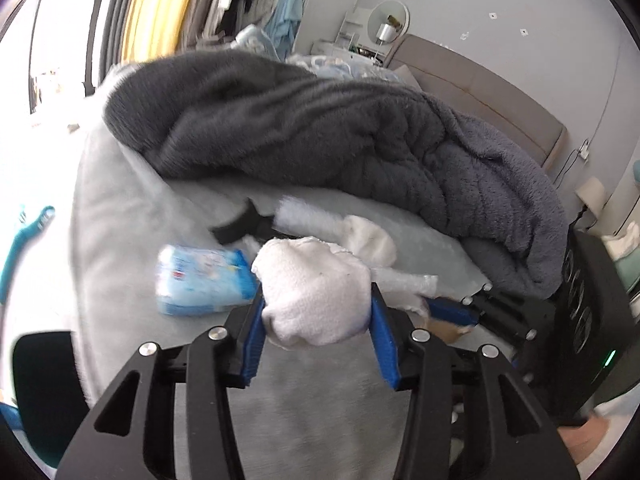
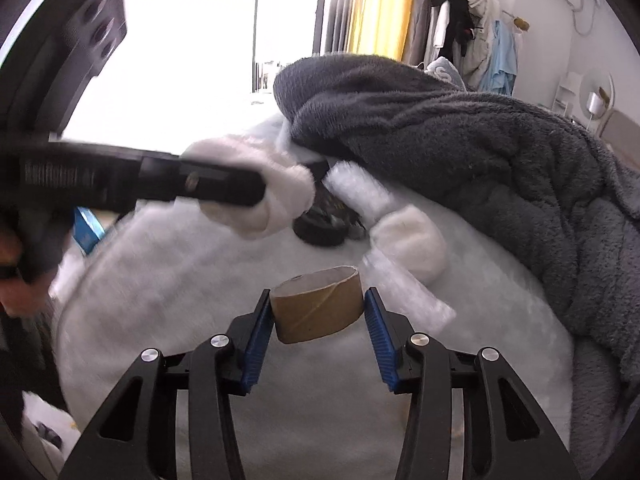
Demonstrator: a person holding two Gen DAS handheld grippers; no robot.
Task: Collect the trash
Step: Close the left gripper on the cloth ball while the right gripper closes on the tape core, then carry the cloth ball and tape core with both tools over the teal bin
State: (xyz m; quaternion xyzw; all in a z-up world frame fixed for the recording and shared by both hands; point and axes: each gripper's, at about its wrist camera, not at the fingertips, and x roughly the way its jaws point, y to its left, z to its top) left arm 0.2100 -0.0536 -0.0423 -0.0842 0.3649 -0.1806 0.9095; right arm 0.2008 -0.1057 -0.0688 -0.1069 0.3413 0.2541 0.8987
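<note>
White crumpled tissue wad (image 1: 316, 292) clamped between the blue pads of the left gripper (image 1: 316, 312), lifted just clear of the pale fleece bed cover (image 1: 120, 240). Brown cardboard roll core (image 2: 318, 306) pinched end to end in the right gripper (image 2: 318, 316), jaws closed as narrow as the tube allows, likewise held just above the cover. Both grippers loaded, then, each with one piece of trash.

Done so far, judging from how things lie: two pieces picked off the bed. Not yet done: delivery. No bin or bag visible in either view, so destination cannot be told.

Still lying on the bed: a blue-and-white tissue pack (image 1: 204, 280) just left of the wad, possibly not rubbish at all; a scrap of clear crinkled plastic wrap (image 1: 404, 282) just right of it, likely trash; a dark round object (image 2: 320, 228) near the fold of the grey plush blanket (image 2: 480, 152), too blurred to identify. White fluffy plush limbs (image 2: 404, 236) beside it, part of a soft toy or garment, probably not trash.

Roughly midway at best: hands full, nothing seen deposited, at least one or two pieces left for another pass.
</note>
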